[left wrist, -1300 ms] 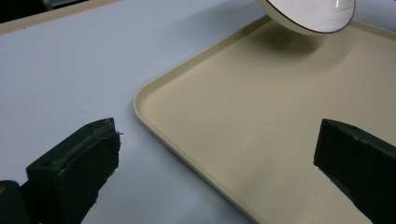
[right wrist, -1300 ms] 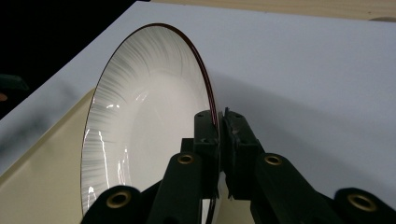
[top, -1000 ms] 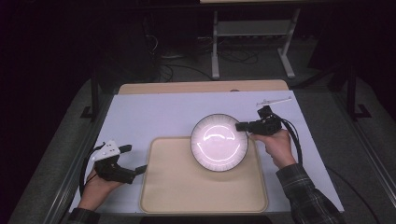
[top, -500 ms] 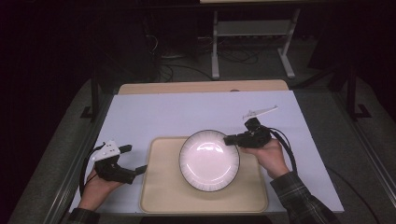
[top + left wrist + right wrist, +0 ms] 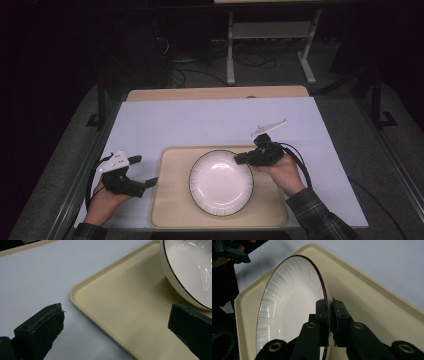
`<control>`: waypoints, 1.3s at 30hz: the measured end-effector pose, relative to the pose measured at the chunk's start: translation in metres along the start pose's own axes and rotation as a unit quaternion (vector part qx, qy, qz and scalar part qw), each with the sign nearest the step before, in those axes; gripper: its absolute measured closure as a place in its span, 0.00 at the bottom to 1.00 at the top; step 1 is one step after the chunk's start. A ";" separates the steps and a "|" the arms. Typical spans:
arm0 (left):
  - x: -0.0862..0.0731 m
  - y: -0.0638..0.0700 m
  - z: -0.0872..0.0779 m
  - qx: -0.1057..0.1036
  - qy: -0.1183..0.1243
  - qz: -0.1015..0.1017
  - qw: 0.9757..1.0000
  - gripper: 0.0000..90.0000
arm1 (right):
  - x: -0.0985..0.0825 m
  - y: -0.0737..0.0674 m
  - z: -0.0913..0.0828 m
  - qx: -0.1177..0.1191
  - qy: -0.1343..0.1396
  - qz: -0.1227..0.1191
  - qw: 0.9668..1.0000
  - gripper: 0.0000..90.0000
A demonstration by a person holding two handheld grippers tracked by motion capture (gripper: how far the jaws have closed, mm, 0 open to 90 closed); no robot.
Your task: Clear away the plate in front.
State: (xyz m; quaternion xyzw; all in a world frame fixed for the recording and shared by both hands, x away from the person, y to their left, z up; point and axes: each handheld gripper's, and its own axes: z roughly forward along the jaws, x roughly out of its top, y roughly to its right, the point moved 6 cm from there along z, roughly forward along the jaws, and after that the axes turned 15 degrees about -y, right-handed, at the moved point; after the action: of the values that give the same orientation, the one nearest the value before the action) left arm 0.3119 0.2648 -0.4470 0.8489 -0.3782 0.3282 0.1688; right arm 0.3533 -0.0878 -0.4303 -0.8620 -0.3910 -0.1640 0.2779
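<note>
A white plate [image 5: 220,183] with a dark ribbed rim lies over the beige tray [image 5: 172,210] in the high view. My right gripper [image 5: 239,160] is shut on the plate's right rim; in the right gripper view the plate [image 5: 287,307] has its rim pinched between the two pads [image 5: 329,308]. My left gripper [image 5: 145,171] rests at the tray's left edge, open with nothing between its jaws. The left gripper view shows the tray's corner [image 5: 105,312] and the plate's edge [image 5: 185,272] beyond the spread jaws.
The tray sits on a white sheet [image 5: 200,125] over the table. A wooden strip [image 5: 215,93] runs along the far edge. A metal stand [image 5: 270,45] is on the floor behind.
The right gripper has carried the plate toward me and leftward, from the tray's far right corner down over the tray's middle. The left gripper has stayed still.
</note>
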 end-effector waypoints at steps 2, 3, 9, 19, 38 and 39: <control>0.000 0.000 0.001 -0.001 -0.001 -0.001 1.000 0.00 | 0.000 0.001 0.002 -0.001 -0.004 -0.001 1.000 0.93; 0.000 0.001 0.001 -0.001 -0.001 0.000 1.000 0.00 | 0.000 0.003 0.005 -0.006 -0.009 -0.001 1.000 0.94; 0.000 0.002 0.001 -0.001 0.000 0.002 1.000 0.00 | 0.000 0.008 0.010 -0.019 -0.017 -0.002 1.000 0.94; 0.000 0.002 0.002 -0.003 -0.004 0.003 1.000 0.00 | 0.001 0.021 0.023 -0.007 -0.026 0.003 1.000 0.93; 0.000 0.004 0.004 -0.006 -0.006 0.003 1.000 0.00 | -0.001 0.035 0.047 -0.039 -0.066 -0.003 0.997 0.86; 0.000 0.004 0.005 -0.007 -0.006 0.004 1.000 0.00 | -0.001 0.035 0.047 -0.040 -0.065 -0.005 0.997 0.86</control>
State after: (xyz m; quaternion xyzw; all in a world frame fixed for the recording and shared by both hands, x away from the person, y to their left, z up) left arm 0.3110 0.2599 -0.4503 0.8483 -0.3849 0.3209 0.1709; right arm 0.3819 -0.0786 -0.4808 -0.8795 -0.4055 -0.1243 0.2158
